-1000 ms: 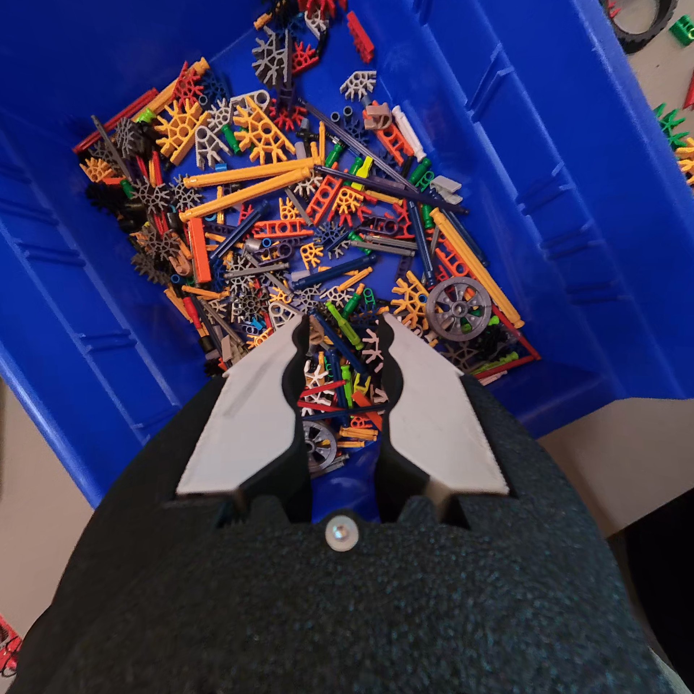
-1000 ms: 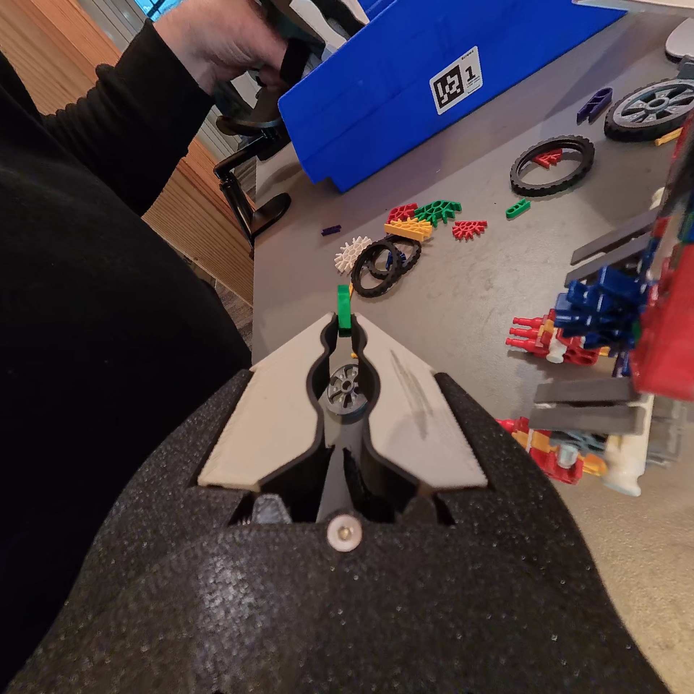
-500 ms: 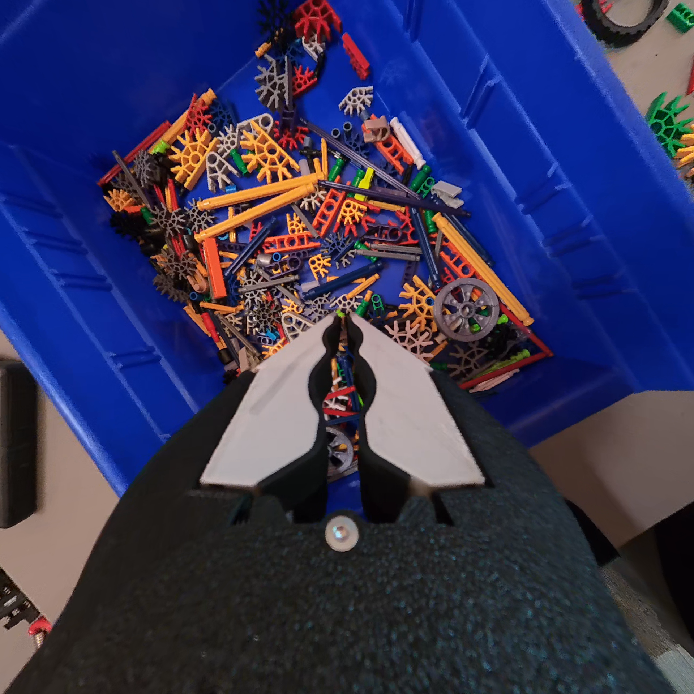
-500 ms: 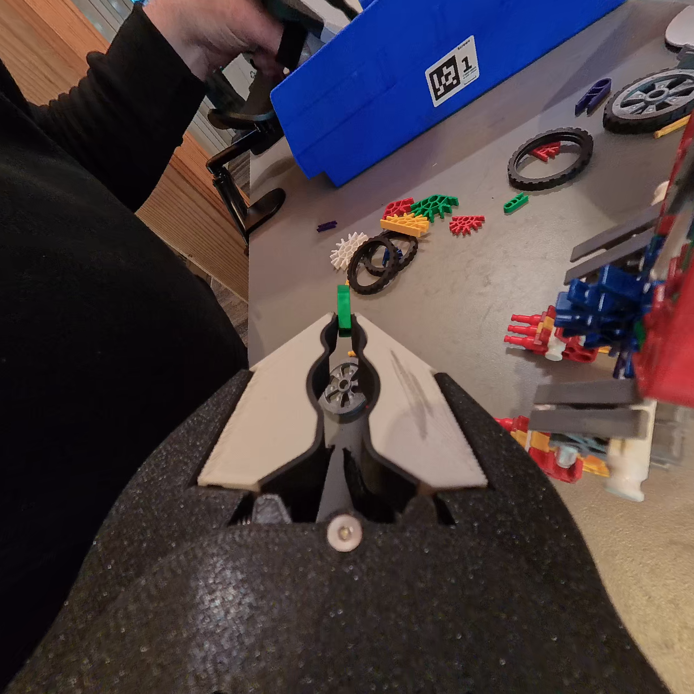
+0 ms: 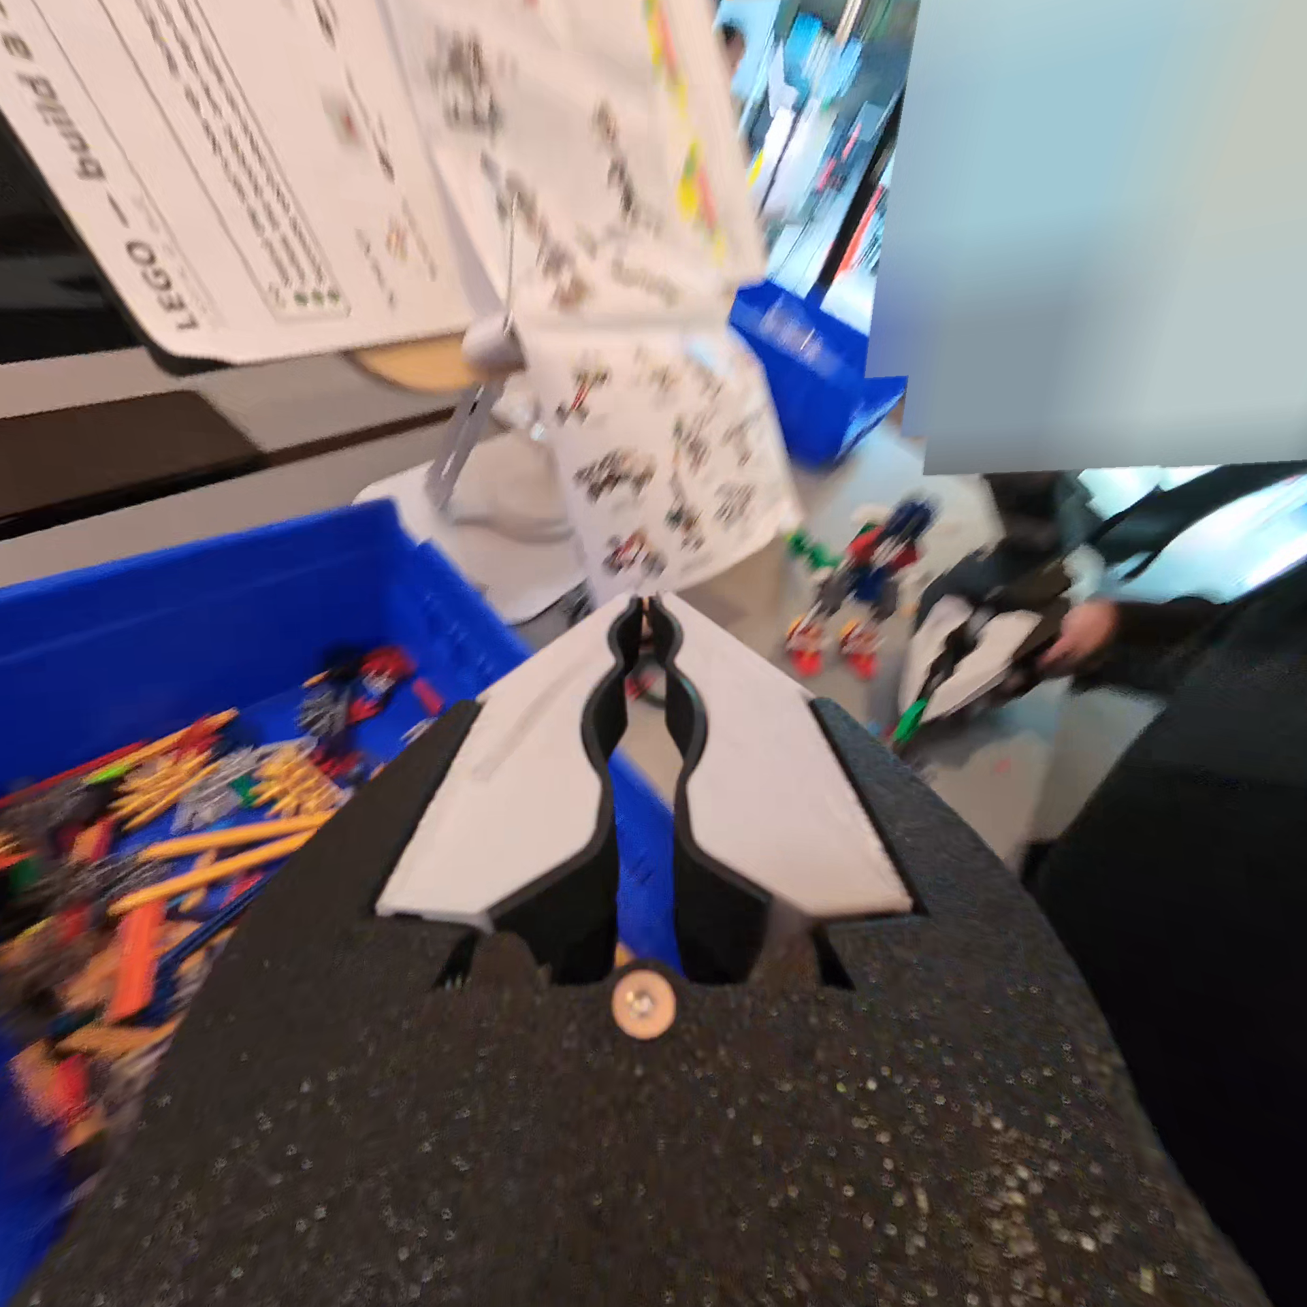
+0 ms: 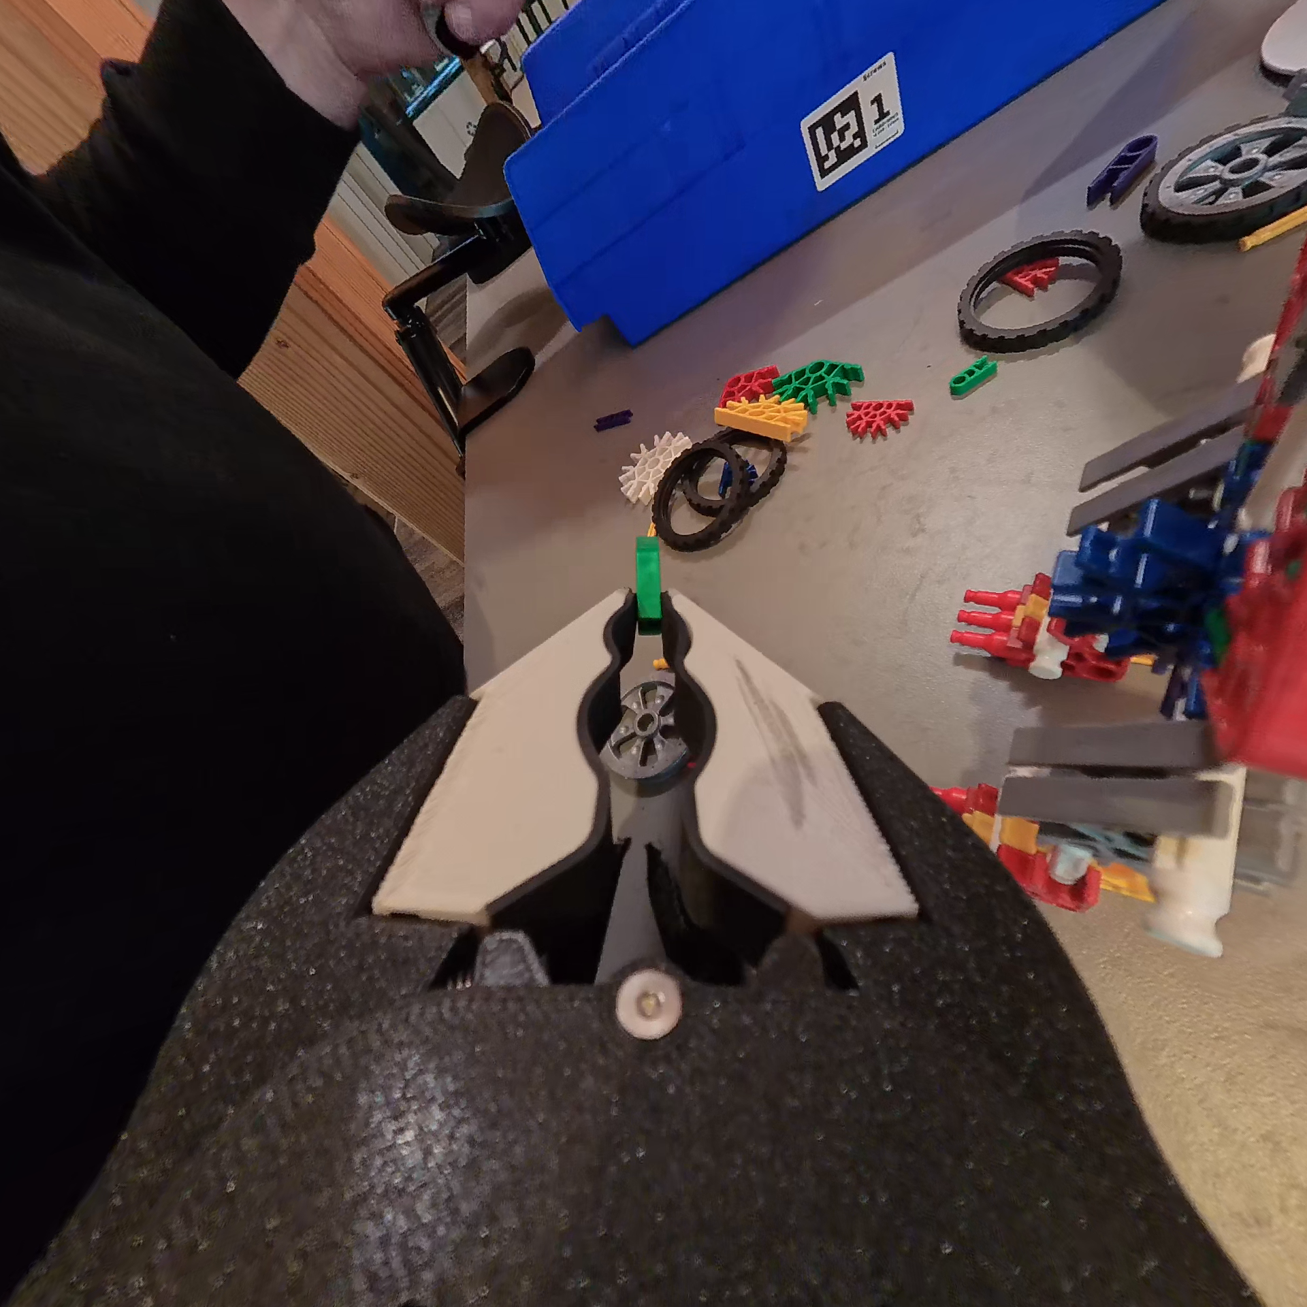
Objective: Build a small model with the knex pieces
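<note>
My left gripper (image 5: 647,607) is shut and raised over the right wall of a blue bin (image 5: 212,601) full of mixed plastic building pieces. A thin sliver shows between its tips, too blurred to identify. My right gripper (image 6: 647,601) is shut on a short green piece (image 6: 647,573) that sticks out past the tips. A grey spoked wheel hub (image 6: 645,728) sits in the round gap between its fingers. It hovers over the grey table near the front left edge. It also shows in the left wrist view (image 5: 919,700) at the right.
The blue bin (image 6: 707,177) stands at the back left. Black tyres (image 6: 714,488), a white connector (image 6: 654,463) and red, green and yellow connectors (image 6: 813,382) lie ahead. A blue and red built model (image 6: 1167,587) stands at the right. Printed sheets on a stand (image 5: 495,212) rise behind the bin. The tips of one gripper are about 30 cm away from the tips of the other. My right gripper is the nearer one to the white connector (image 6: 654,463): about 12 cm, against 25 cm.
My left gripper shut inside the bin, then lifted out and swung up toward the table, blurring its view. My right gripper kept its hold and barely moved.
</note>
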Demonstrator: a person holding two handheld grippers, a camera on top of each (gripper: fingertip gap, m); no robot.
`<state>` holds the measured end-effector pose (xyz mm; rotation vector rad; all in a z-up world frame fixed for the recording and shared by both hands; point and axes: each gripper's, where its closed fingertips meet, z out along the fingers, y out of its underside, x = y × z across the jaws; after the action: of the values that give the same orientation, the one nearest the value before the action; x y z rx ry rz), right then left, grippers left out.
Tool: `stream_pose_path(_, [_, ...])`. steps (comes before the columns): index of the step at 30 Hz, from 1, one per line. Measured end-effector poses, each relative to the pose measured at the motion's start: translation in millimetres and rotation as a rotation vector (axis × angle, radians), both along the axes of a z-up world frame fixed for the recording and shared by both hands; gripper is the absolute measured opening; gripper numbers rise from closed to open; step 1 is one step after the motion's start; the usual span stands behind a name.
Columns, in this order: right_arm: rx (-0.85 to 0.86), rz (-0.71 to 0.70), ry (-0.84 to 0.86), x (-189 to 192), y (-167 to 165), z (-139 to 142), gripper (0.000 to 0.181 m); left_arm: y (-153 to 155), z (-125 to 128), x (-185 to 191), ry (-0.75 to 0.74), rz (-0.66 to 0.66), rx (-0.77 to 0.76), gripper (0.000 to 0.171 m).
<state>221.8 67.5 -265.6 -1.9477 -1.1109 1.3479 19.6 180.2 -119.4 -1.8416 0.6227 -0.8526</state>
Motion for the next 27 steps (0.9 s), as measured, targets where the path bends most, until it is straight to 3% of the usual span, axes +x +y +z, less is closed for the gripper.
stream_pose_path(2, [0.003, -0.003, 0.003, 0.3, 0.3, 0.5, 0.006, -0.8, 15.3, 0.5, -0.170, -0.018, 0.007, 0.000])
stream_pose_path(7, [0.012, -0.011, 0.017, 1.4, 0.9, 2.7, 0.006, 2.6, 21.0, -2.6, -0.315, -0.013, -0.027, 0.000])
stream_pose_path(9, [0.015, -0.013, 0.024, 1.9, 0.9, 3.8, 0.006, 0.1, 19.7, 8.5, -0.246, -0.025, -0.016, 0.000])
stream_pose_path(13, [0.017, -0.010, 0.029, 2.0, 0.3, 4.6, 0.006, -11.2, 4.0, 60.5, 0.030, -0.093, -0.010, 0.000])
stream_pose_path(18, [0.013, 0.003, 0.030, 1.5, -1.3, 4.5, 0.006, -29.6, -63.7, 139.6, 0.383, -0.147, -0.050, 0.000])
stream_pose_path(21, [0.014, 0.005, 0.033, 1.7, -1.8, 5.0, 0.006, -39.7, -100.2, 166.8, 0.433, -0.162, -0.105, 0.000])
stream_pose_path(24, [0.018, 0.006, 0.039, 1.9, -2.0, 6.0, 0.006, -38.8, -125.3, 170.5, 0.471, -0.133, -0.143, 0.000])
stream_pose_path(27, [0.020, 0.006, 0.046, 2.2, -2.1, 7.0, 0.006, -39.9, -139.9, 171.2, 0.401, -0.121, -0.233, 0.000])
